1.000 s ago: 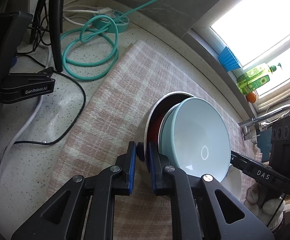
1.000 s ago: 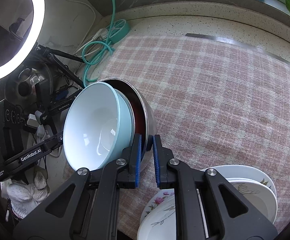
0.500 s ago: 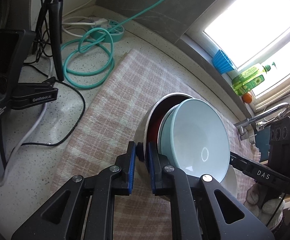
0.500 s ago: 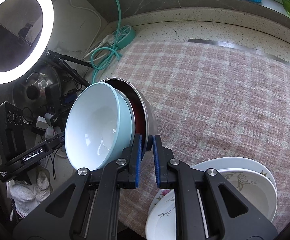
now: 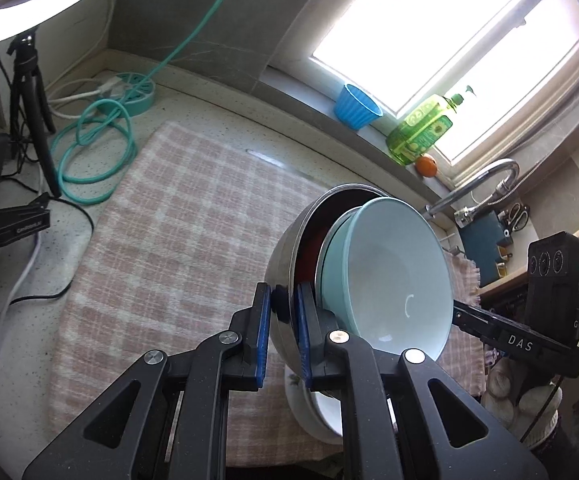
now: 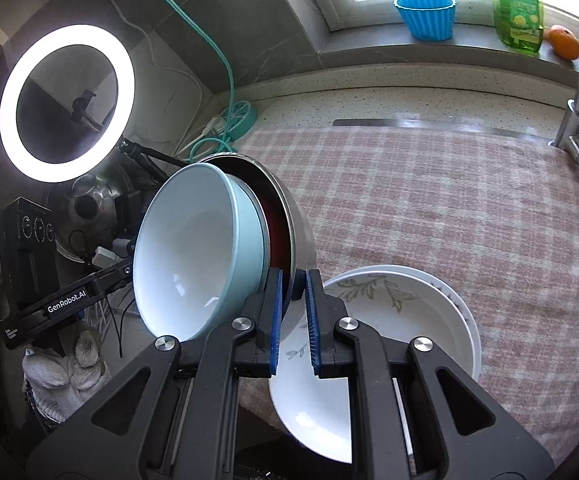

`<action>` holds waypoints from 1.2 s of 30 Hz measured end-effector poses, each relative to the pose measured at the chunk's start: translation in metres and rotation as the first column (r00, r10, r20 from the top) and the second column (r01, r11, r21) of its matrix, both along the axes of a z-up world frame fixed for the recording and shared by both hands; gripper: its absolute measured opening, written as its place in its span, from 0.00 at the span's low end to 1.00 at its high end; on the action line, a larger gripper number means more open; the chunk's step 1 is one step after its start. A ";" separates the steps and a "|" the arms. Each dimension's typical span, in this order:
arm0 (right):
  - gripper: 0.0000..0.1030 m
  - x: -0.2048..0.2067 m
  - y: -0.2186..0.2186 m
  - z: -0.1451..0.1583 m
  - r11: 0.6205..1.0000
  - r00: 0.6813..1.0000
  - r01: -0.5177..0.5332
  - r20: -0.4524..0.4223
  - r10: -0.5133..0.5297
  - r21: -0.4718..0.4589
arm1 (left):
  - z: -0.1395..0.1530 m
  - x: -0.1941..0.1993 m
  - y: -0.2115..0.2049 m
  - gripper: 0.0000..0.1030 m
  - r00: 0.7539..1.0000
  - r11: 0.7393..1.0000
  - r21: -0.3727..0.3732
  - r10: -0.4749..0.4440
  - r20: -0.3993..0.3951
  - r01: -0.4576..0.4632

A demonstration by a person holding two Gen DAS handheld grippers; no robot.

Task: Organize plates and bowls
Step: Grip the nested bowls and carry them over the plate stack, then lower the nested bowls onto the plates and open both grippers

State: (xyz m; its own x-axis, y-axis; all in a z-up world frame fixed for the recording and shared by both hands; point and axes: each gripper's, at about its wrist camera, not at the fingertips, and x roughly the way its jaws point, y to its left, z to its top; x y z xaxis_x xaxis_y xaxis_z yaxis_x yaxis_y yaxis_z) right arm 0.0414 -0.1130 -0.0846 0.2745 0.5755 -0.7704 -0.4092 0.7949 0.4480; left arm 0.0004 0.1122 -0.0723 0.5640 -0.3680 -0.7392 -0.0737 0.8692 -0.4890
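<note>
- Left tool (image 5: 281, 320) clamped on the rim of the steel bowl (image 5: 285, 256) — right tool (image 6: 292, 312) pinches the opposite rim.
- Pale blue bowl (image 6: 193, 256) nests inside, both tilted, held above the checked cloth (image 6: 449, 208).
- White plates (image 6: 389, 320) sit stacked on the bench (image 6: 369, 100) edge below.

pale blue bowl (image 6: 193, 248), pink checked cloth (image 6: 449, 208), perhaps leaf-patterned plates (image 6: 389, 300)
</note>
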 end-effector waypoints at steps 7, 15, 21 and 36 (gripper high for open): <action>0.11 -0.020 -0.054 -0.006 0.992 0.992 0.126 -0.032 -0.126 -0.001 | -0.006 0.006 -0.046 0.10 0.991 0.991 -0.004 -0.133 -0.016 0.133; 0.11 -0.042 -0.097 -0.029 0.980 0.977 0.197 -0.073 -0.198 -0.021 | -0.026 -0.005 -0.085 0.11 0.974 0.977 0.000 -0.211 -0.084 0.212; 0.11 -0.046 -0.112 -0.045 0.987 0.982 0.158 -0.105 -0.159 -0.019 | -0.035 -0.020 -0.099 0.11 0.977 0.984 0.003 -0.176 -0.117 0.178; 0.12 -0.036 -0.112 -0.064 0.996 0.984 0.094 -0.151 -0.091 0.012 | -0.045 -0.026 -0.103 0.11 0.985 0.995 0.045 -0.084 -0.149 0.092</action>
